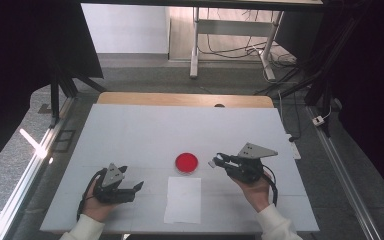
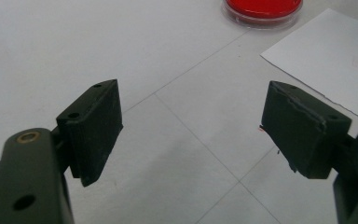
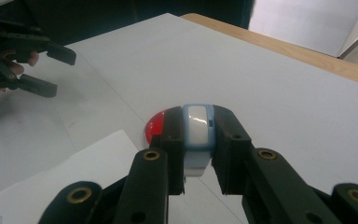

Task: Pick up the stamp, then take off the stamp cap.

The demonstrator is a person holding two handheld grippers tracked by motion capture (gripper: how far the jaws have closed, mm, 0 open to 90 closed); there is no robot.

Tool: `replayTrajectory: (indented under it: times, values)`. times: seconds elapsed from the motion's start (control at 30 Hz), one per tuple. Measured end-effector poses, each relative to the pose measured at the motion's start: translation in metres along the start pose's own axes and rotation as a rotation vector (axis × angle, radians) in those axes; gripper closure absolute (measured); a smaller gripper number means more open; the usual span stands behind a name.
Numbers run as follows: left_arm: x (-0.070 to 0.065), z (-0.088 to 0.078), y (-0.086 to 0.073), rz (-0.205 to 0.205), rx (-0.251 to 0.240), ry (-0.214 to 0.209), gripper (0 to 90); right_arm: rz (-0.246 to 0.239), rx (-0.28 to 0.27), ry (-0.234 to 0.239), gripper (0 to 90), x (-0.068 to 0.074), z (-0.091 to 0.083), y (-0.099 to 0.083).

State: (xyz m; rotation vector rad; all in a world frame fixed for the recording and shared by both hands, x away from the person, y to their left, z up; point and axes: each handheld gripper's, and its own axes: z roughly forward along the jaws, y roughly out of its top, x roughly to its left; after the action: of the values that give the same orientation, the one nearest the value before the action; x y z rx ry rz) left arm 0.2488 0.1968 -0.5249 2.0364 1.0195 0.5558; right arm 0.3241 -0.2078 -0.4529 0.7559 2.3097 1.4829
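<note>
A round clear dish with red contents (image 1: pixel 186 162) lies on the white table, just above a white paper sheet (image 1: pixel 183 200). My right gripper (image 1: pixel 216 161) is to the right of the dish, jaws pointing left, shut on a small white object with a light-blue rim (image 3: pixel 198 130). In the right gripper view the red dish (image 3: pixel 154 127) sits just behind the held object, partly hidden by it. My left gripper (image 1: pixel 132 178) rests low at the left of the paper, open and with nothing between its jaws (image 2: pixel 191 116). Ahead of those jaws lie the dish (image 2: pixel 263 9) and paper (image 2: pixel 331 60).
The table's white cover (image 1: pixel 145 130) stretches back to a wooden edge (image 1: pixel 180 99). Dark stands and cables flank the table on both sides. The left gripper (image 3: pixel 58 71) also appears far left in the right gripper view.
</note>
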Motion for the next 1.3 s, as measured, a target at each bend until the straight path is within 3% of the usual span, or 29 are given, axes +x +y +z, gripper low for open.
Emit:
replayTrajectory:
  times: [0.33,0.77,0.97,1.3]
  values:
    - [0.0,-0.002,-0.001,-0.004,-0.002,0.003,20.3,-0.014,-0.019,0.021,74.9,0.015,0.013,0.005]
    - [0.0,0.0,0.0,-0.001,-0.003,-0.001,20.3,-0.047,0.011,0.055,74.9,0.034,0.034,0.006]
    - [-0.001,-0.001,0.0,-0.003,-0.004,0.001,20.3,-0.056,0.019,0.069,74.9,0.037,0.041,0.004]
    - [-0.001,-0.002,0.0,-0.001,-0.013,0.007,20.3,-0.046,-0.002,0.05,74.9,0.034,0.037,0.004]
